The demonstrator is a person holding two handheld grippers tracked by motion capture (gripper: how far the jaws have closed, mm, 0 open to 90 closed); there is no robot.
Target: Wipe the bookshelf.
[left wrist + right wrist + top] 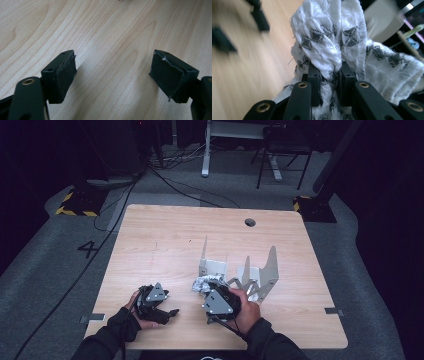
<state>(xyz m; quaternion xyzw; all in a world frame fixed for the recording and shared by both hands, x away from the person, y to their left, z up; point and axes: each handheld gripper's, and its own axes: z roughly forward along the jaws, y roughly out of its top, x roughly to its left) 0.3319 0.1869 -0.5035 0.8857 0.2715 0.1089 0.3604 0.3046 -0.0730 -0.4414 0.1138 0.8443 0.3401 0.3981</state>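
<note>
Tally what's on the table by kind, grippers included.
White-and-black knitted cloth: 1
Grey metal stands: 2, the nearer-left stand and the right stand
Grippers: 2, left gripper open, right gripper shut on the cloth
Total: 5

Table (165, 245): pale wood-grain top, smooth, slight sheen in left gripper view. Cloth (329, 45): white knit w/ black pattern, rough, fuzzy, loose threads at edges. Right gripper (329, 82): matt black plastic-looking jaws, brass-coloured rivets, grey metal-looking plate on top in high view. Left gripper (112, 72): same matt black; pads (66, 72) look like dull rubber, worn and peeling at edges. Stands (260, 275): light grey sheet metal, matt. Floor (50, 260): grey carpet, rough.
</note>
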